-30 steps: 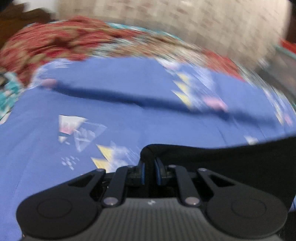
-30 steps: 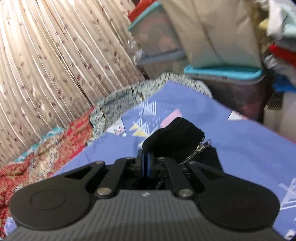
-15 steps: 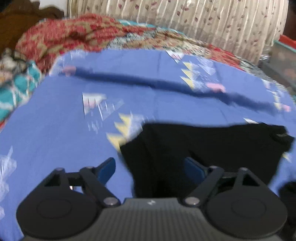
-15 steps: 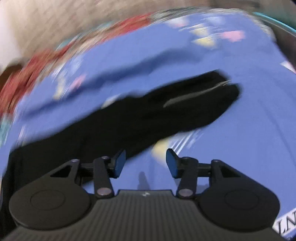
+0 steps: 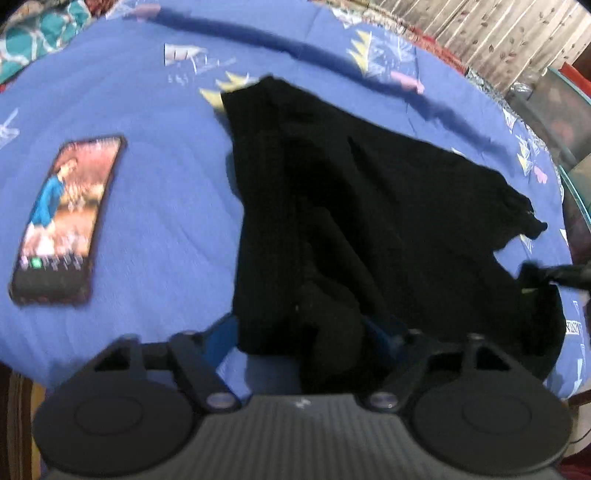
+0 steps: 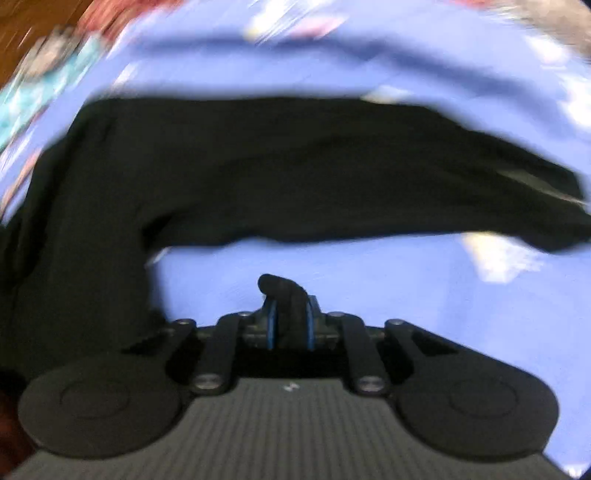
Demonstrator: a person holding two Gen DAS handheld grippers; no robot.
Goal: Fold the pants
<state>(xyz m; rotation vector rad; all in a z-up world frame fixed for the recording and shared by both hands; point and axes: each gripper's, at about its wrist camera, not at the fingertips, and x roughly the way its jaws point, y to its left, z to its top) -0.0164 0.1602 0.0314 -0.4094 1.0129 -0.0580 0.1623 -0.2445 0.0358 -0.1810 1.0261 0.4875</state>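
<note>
The black pants [image 5: 351,206] lie spread on the blue bedsheet [image 5: 155,206], one part folded over itself. My left gripper [image 5: 303,332] is open with its jaws wide apart around the near edge of the pants. My right gripper [image 6: 290,317] is shut on a small fold of the black pants [image 6: 280,290] near their edge, while the rest of the pants [image 6: 295,166] stretches across the sheet beyond it. The right gripper also shows at the far right of the left wrist view [image 5: 535,277].
A smartphone [image 5: 66,218] with a lit screen lies on the sheet left of the pants. Patterned bedding [image 5: 40,33] is at the far left. A curtain [image 5: 498,33] and storage boxes [image 5: 561,107] stand at the back right.
Both grippers let go of the pants and pulled back. The left stays open over the near edge; the right has closed again on a fold at the pants' edge.
</note>
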